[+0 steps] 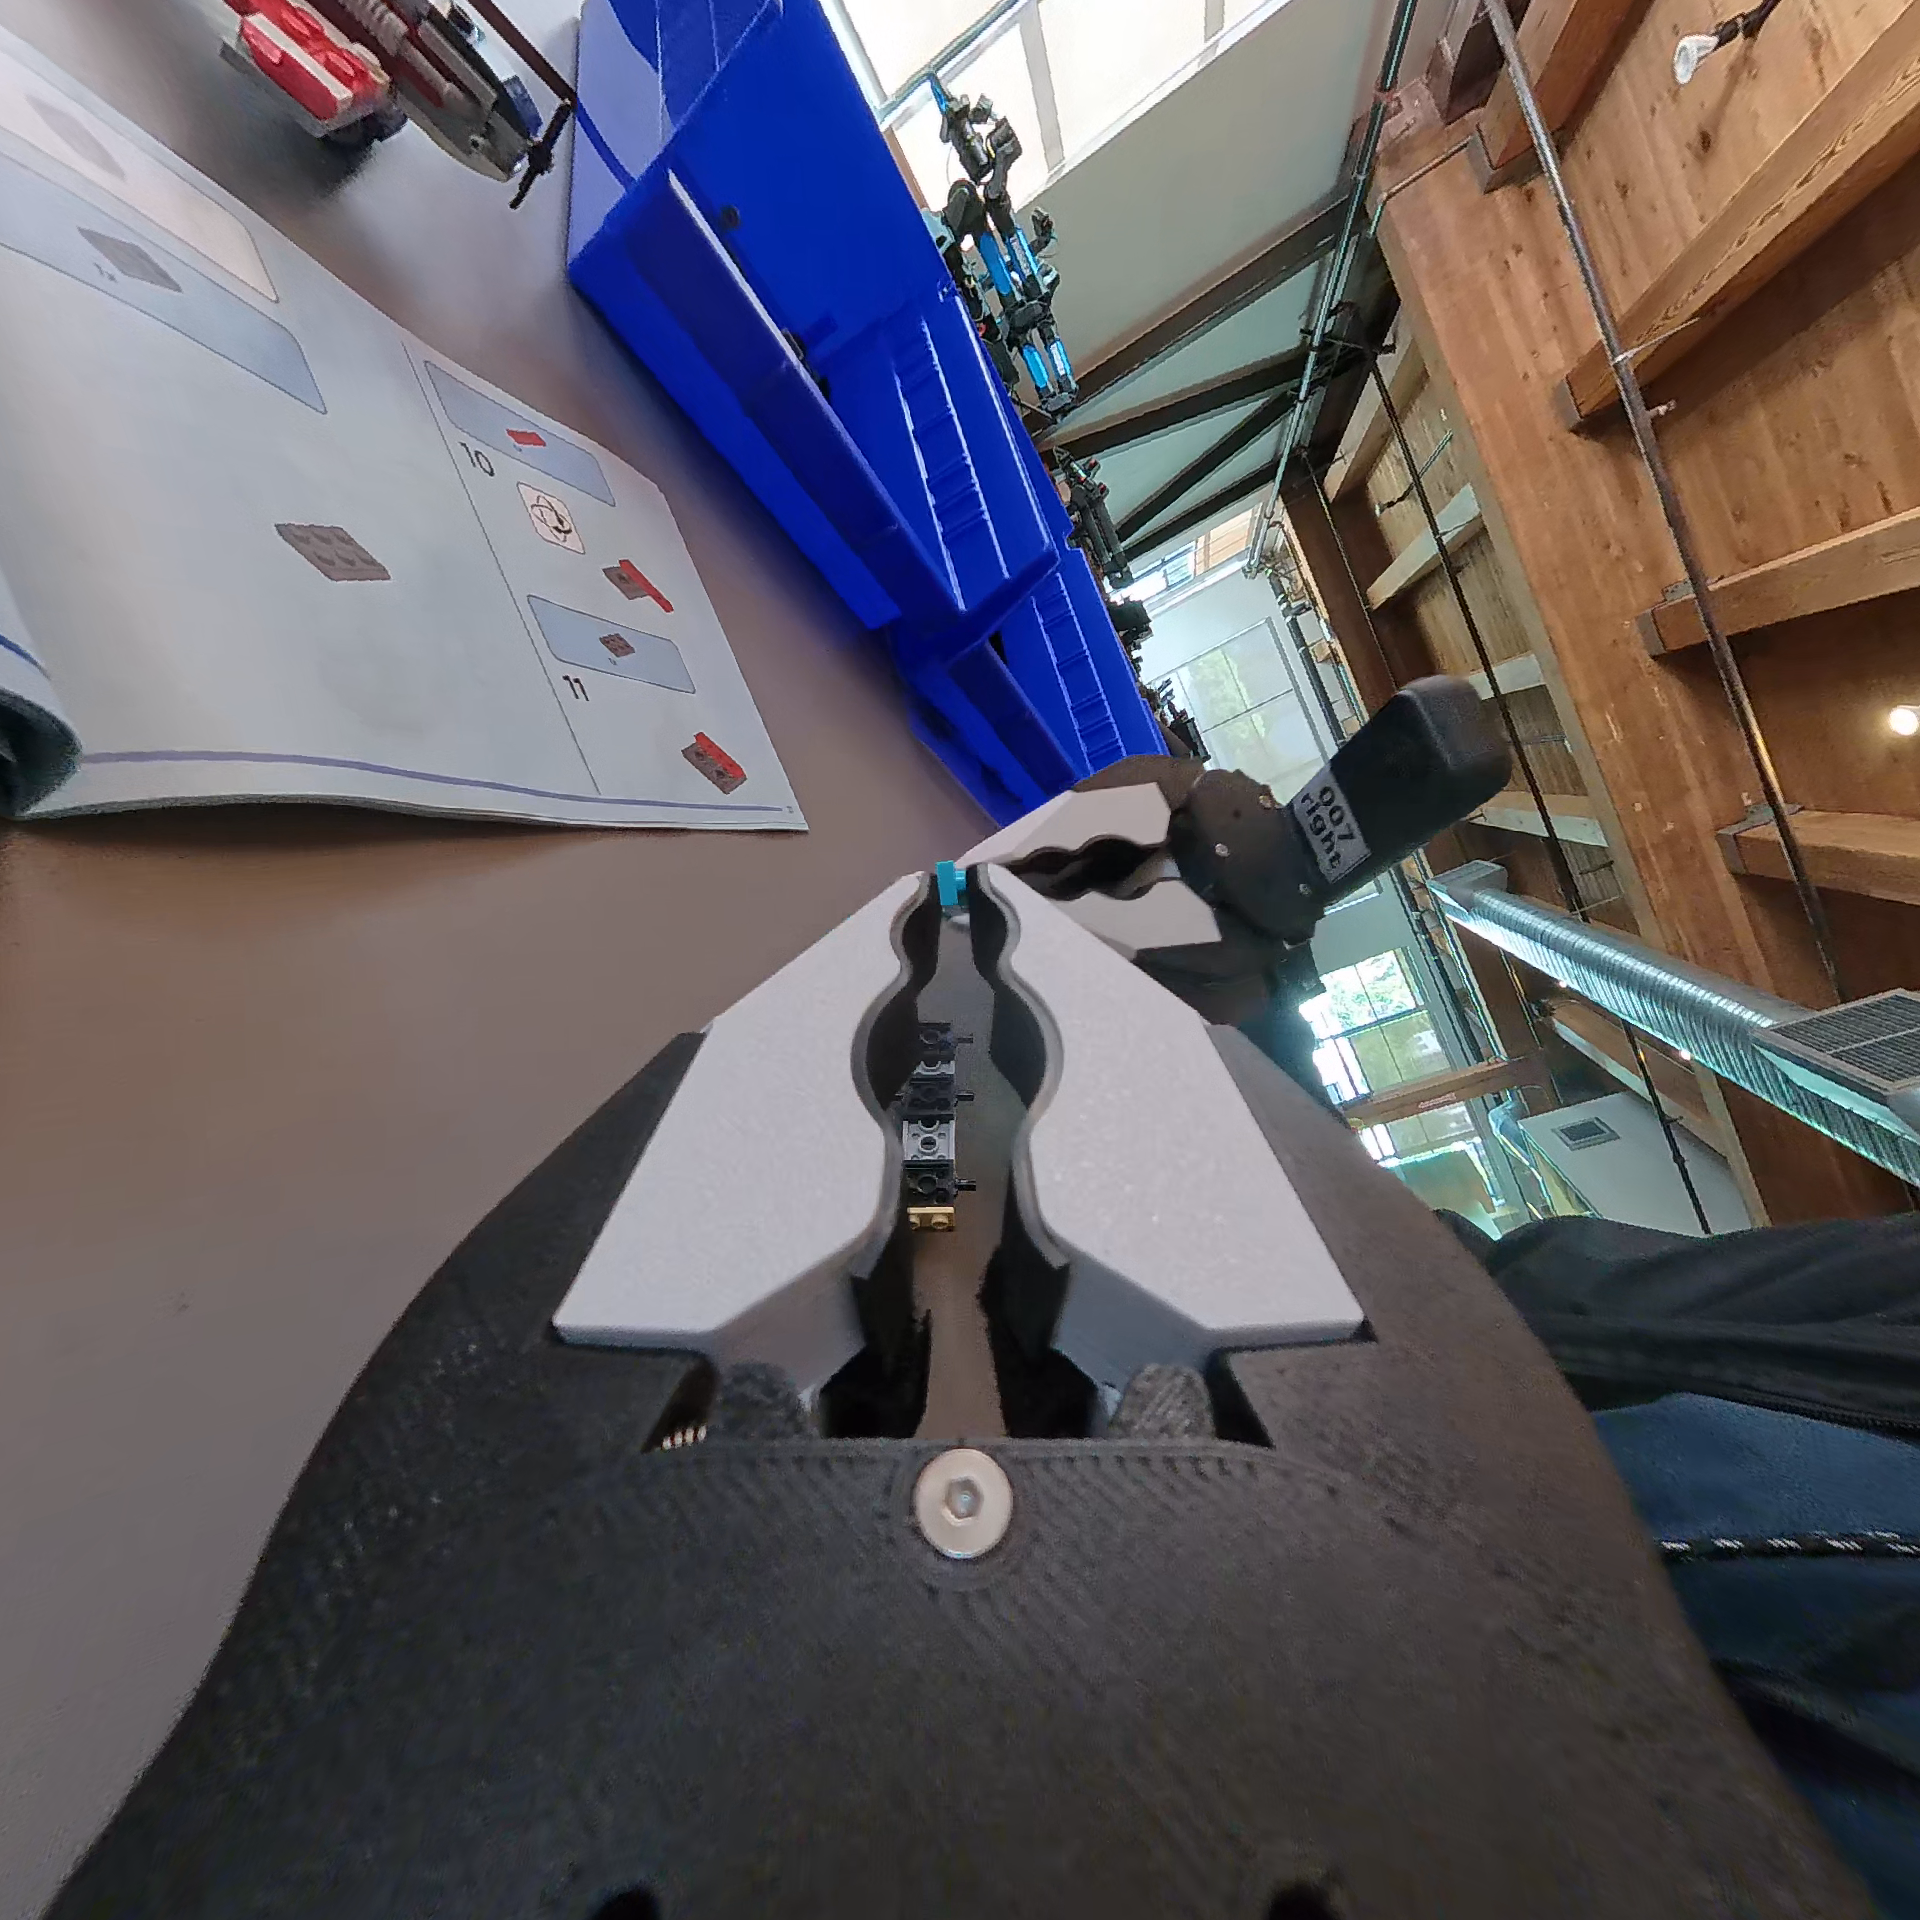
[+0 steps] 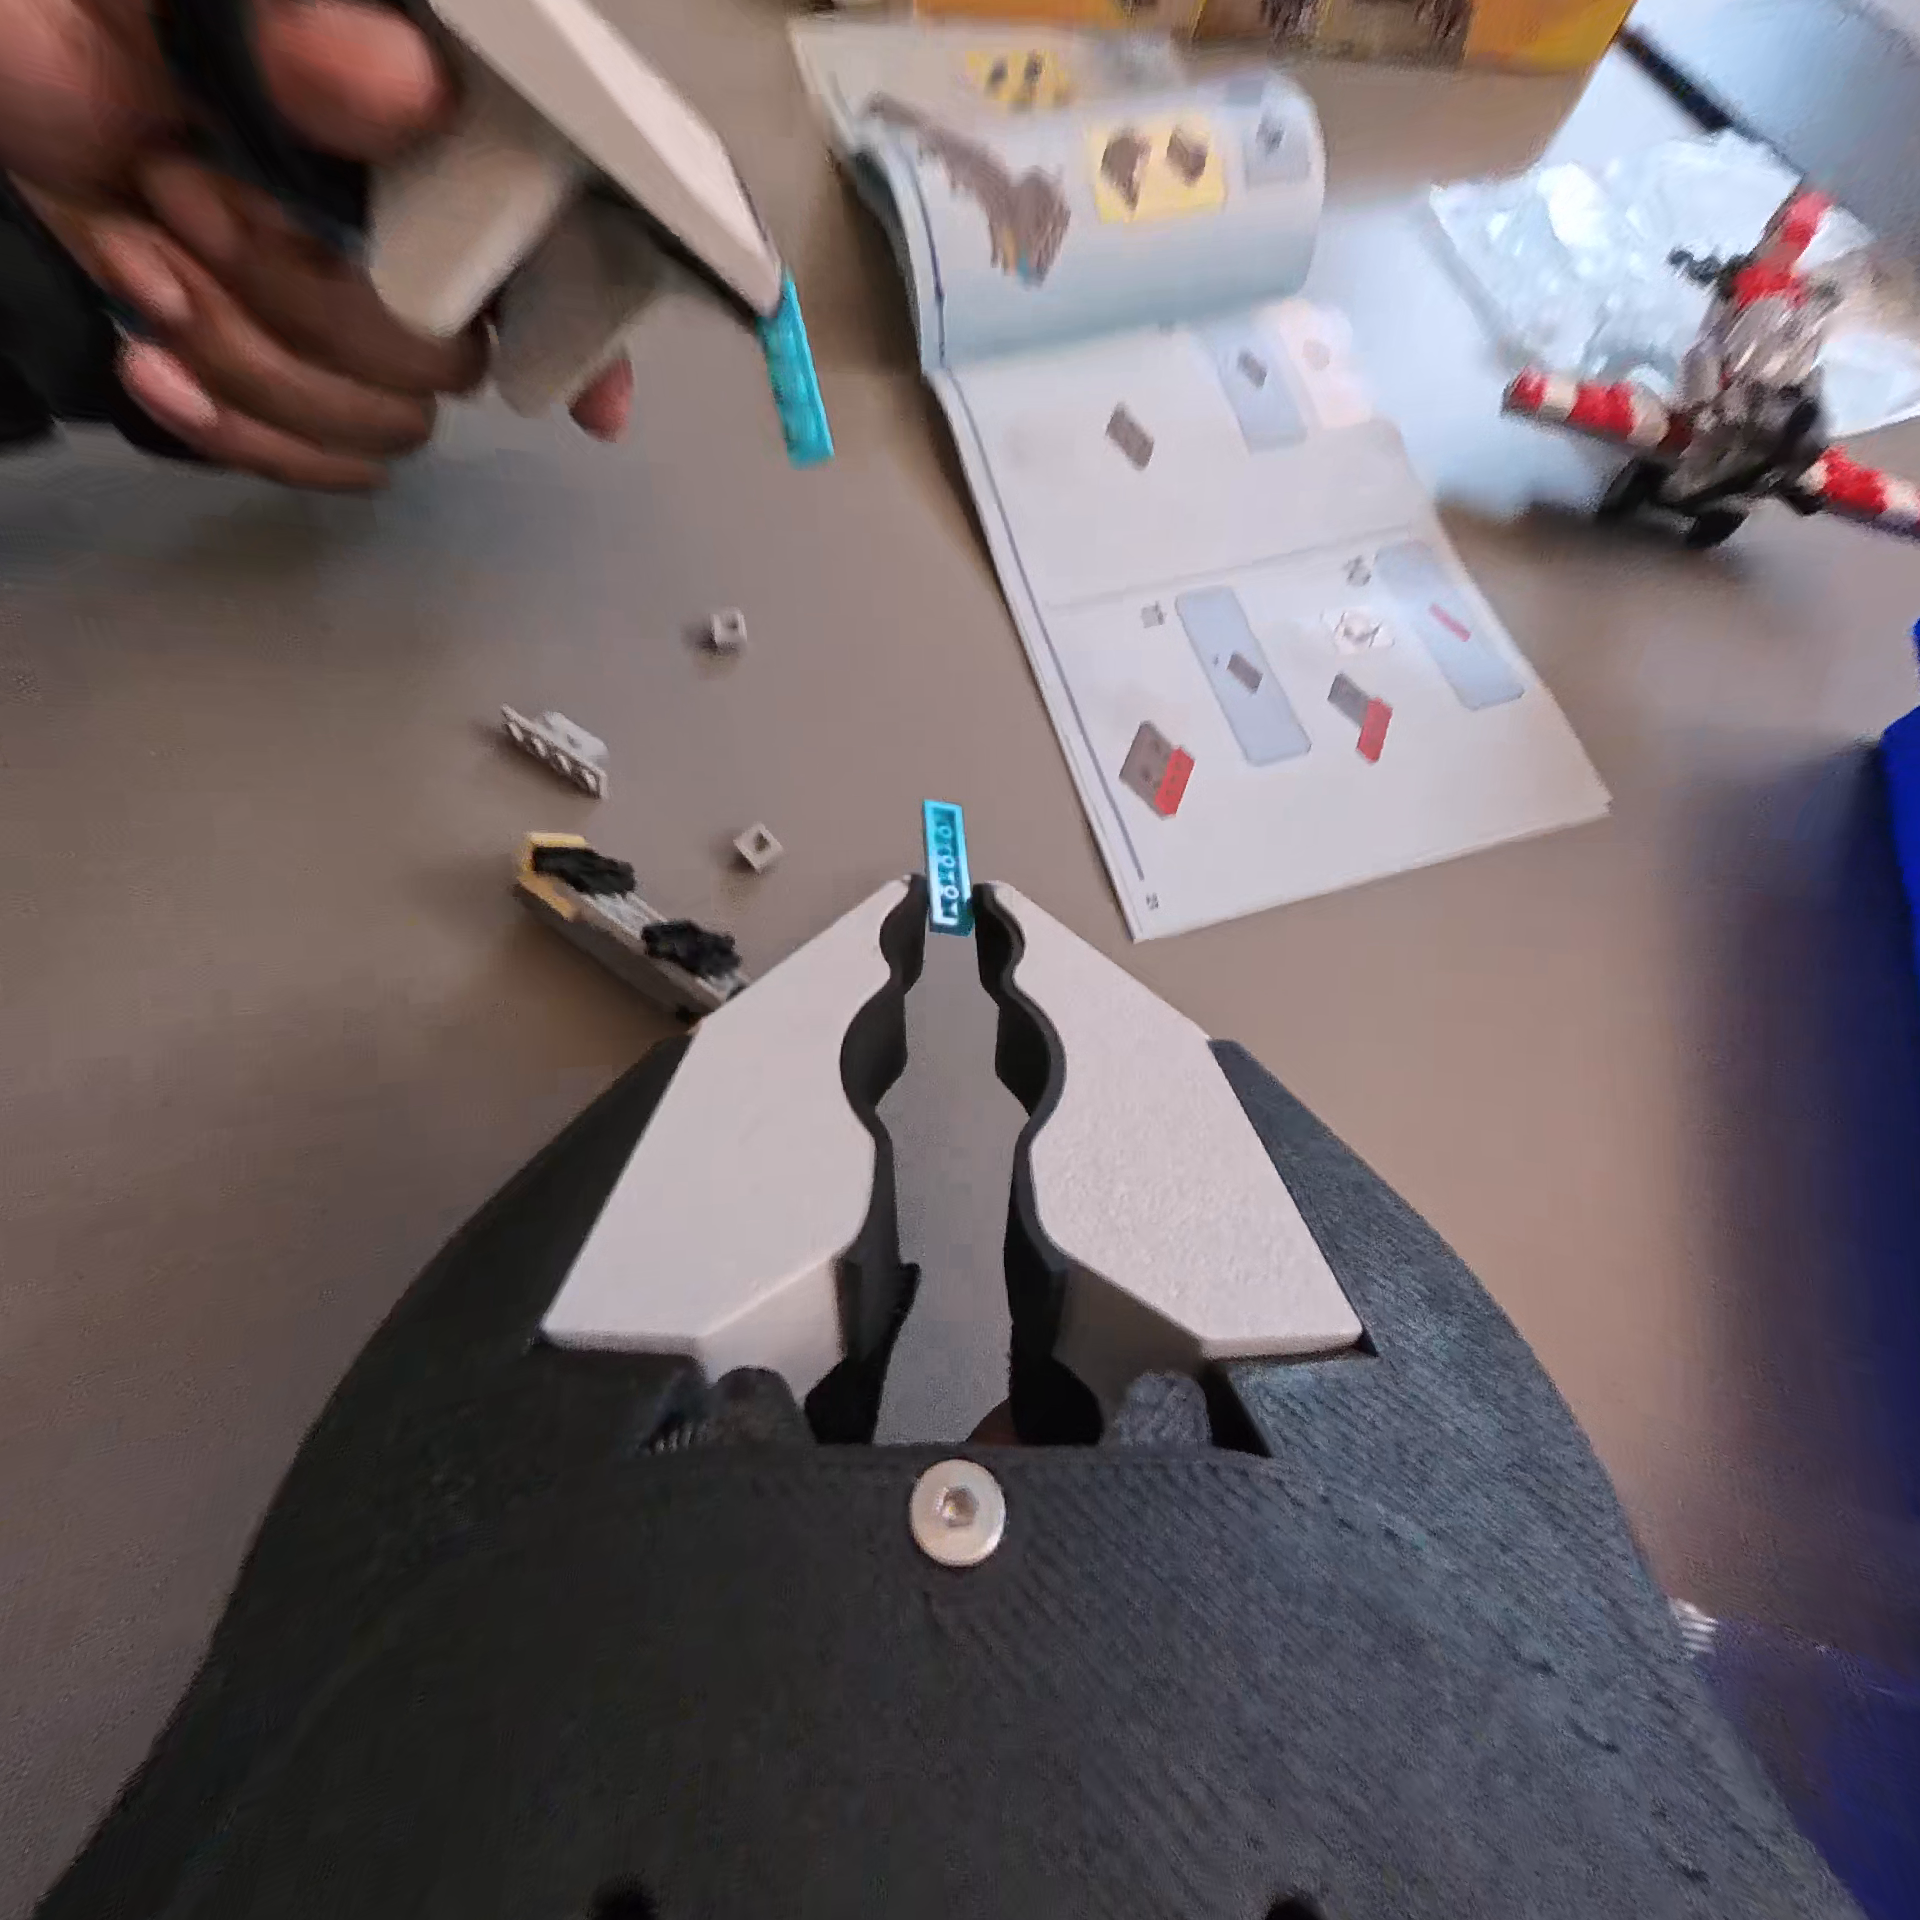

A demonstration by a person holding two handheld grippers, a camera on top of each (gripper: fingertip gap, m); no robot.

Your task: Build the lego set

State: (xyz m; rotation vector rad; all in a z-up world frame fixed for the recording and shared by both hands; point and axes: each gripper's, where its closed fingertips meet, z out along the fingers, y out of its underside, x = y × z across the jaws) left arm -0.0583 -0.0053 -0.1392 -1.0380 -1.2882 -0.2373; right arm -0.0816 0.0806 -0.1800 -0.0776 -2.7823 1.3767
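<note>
Pinching turquoise plates (image 2: pixel 951 869) (one each), both grippers, open printed instruction booklet (image 2: pixel 1278 665) nearby

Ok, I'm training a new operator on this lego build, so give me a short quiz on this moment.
1. True or false: the right claw is empty.
2. The open paper instruction booklet is: A) standing upright, B) lying on the grey table, C) held in a claw.
3. Fill in: the left claw pinches a long plastic plate coloured ____.

Key: 1 false, it pinches a thin turquoise plastic plate; 2 B; 3 turquoise.
</note>
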